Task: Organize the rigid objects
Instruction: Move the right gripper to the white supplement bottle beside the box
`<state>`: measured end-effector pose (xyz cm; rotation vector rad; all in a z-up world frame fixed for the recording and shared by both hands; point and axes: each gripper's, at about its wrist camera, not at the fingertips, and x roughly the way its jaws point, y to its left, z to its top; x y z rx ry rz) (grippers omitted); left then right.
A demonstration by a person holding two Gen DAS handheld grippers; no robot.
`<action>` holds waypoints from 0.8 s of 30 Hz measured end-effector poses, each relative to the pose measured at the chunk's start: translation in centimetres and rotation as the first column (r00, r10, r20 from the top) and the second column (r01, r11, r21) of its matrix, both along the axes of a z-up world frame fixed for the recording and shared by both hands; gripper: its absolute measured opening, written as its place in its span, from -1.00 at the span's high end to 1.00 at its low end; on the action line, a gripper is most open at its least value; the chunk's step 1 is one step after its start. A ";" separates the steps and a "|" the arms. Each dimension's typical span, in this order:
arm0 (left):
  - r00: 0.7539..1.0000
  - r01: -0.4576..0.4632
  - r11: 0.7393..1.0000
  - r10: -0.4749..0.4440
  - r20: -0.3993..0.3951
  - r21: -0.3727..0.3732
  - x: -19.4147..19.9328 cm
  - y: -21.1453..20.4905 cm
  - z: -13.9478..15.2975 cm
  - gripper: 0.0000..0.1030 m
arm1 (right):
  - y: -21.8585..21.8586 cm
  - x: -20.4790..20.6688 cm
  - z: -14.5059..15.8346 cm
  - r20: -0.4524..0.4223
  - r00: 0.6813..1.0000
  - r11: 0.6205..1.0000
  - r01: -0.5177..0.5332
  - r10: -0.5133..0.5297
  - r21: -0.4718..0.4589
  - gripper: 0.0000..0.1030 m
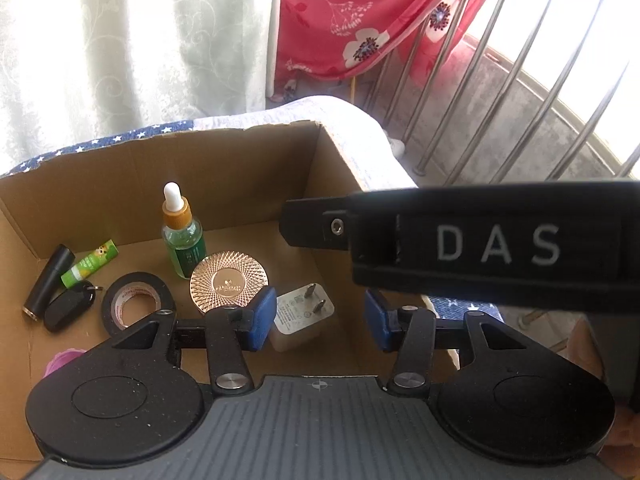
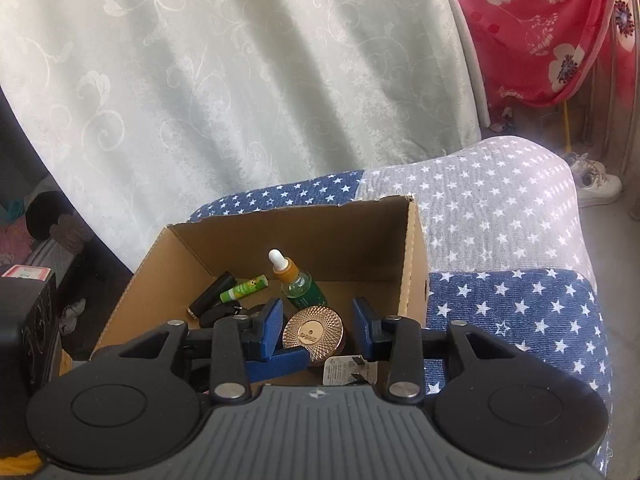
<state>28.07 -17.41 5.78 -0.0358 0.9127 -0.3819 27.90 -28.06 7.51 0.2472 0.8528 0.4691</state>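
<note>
An open cardboard box holds a green dropper bottle, a gold round compact, a white plug adapter, a black tape roll, a black key fob, a black tube and a green lip balm. My left gripper is open and empty above the adapter. My right gripper is open and empty over the box, above the compact; its black body crosses the left wrist view.
The box sits on a blue-and-grey star-patterned cover. A pale curtain hangs behind, a red floral cloth at the right. Metal railing bars stand at right. White shoes lie on the floor.
</note>
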 end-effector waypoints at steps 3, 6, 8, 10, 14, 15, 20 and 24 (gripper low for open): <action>0.997 0.025 1.000 -0.025 0.070 -0.003 -2.7 1.0 1.5 -0.18 | -1.0 -2.5 1.7 0.055 0.998 0.998 0.017 -0.020 0.063 0.18; 0.989 0.046 0.999 -0.046 0.142 0.004 -6.0 2.2 2.9 -0.35 | -1.9 -5.7 3.1 0.109 0.993 0.993 0.028 -0.041 0.116 0.17; 0.983 0.066 0.998 -0.065 0.174 0.001 -8.2 3.3 3.5 -0.44 | -2.3 -7.8 3.9 0.142 0.988 0.987 0.030 -0.053 0.156 0.16; 0.978 0.077 0.997 -0.075 0.197 -0.006 -10.1 4.3 3.9 -0.61 | -2.7 -10.0 4.3 0.165 0.984 0.979 0.029 -0.063 0.199 0.16; 0.960 0.082 0.997 -0.079 0.270 -0.001 -14.7 6.9 4.4 -0.99 | -2.9 -14.4 4.1 0.213 0.972 0.965 0.043 -0.100 0.258 -0.36; 0.955 0.073 0.997 -0.072 0.286 0.007 -15.8 7.8 4.4 -0.99 | -2.8 -15.5 3.9 0.232 0.966 0.964 0.050 -0.114 0.263 -0.68; 0.952 0.042 0.999 -0.048 0.301 0.028 -19.6 11.2 3.4 -1.00 | -1.1 -20.1 2.6 0.311 0.939 0.972 0.077 -0.145 0.220 -0.96; 0.947 -0.019 1.000 0.012 0.321 0.018 -21.3 14.0 2.6 -1.00 | 0.9 -21.8 1.5 0.312 0.940 0.975 0.074 -0.139 0.212 -1.00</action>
